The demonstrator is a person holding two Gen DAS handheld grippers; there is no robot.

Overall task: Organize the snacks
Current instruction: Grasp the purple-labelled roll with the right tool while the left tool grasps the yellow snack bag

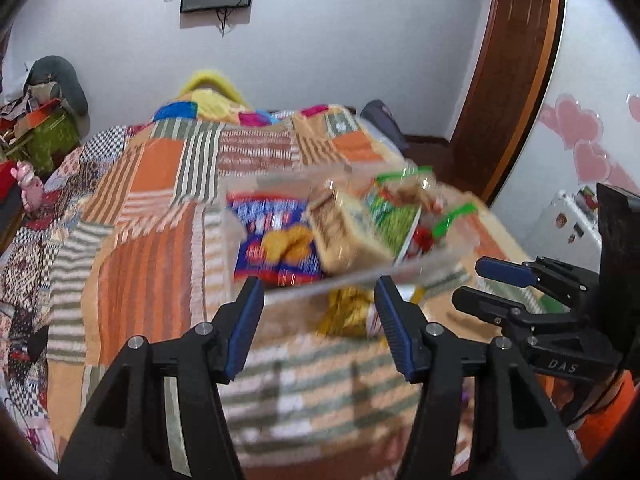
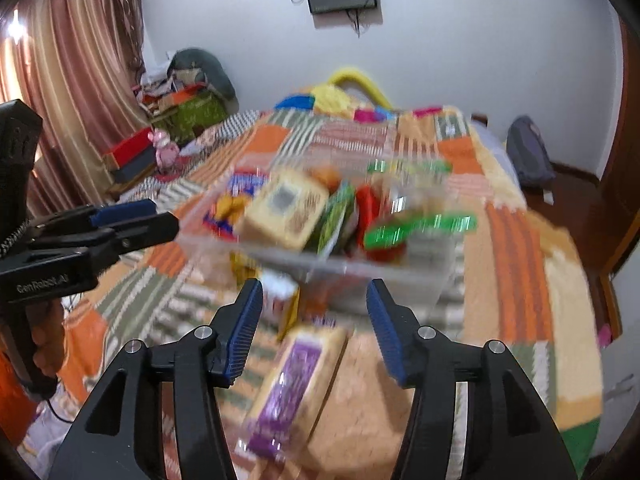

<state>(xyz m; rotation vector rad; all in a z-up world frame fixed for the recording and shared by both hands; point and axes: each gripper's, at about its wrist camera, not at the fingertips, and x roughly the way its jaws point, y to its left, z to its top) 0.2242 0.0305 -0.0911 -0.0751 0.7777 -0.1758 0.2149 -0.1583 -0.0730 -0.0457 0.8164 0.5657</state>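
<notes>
A clear plastic box (image 1: 240,236) (image 2: 436,280) sits on the patchwork bed, holding several snack packs: a blue biscuit pack (image 1: 272,236), a beige box (image 1: 344,236) (image 2: 286,212), green packs (image 1: 394,216) (image 2: 420,226). A yellow pack (image 1: 346,310) lies in front of the box. A purple-labelled pack (image 2: 292,384) lies nearest me in the right wrist view. My left gripper (image 1: 320,292) (image 2: 156,216) is open and empty just short of the box. My right gripper (image 2: 316,300) (image 1: 478,282) is open and empty above the purple pack.
The patchwork quilt (image 1: 160,200) covers the bed. Clutter and a pink toy (image 1: 28,188) lie at the left edge. A wooden door (image 1: 516,60) stands at the right, curtains (image 2: 72,60) at the left, a backpack (image 2: 528,152) on the floor.
</notes>
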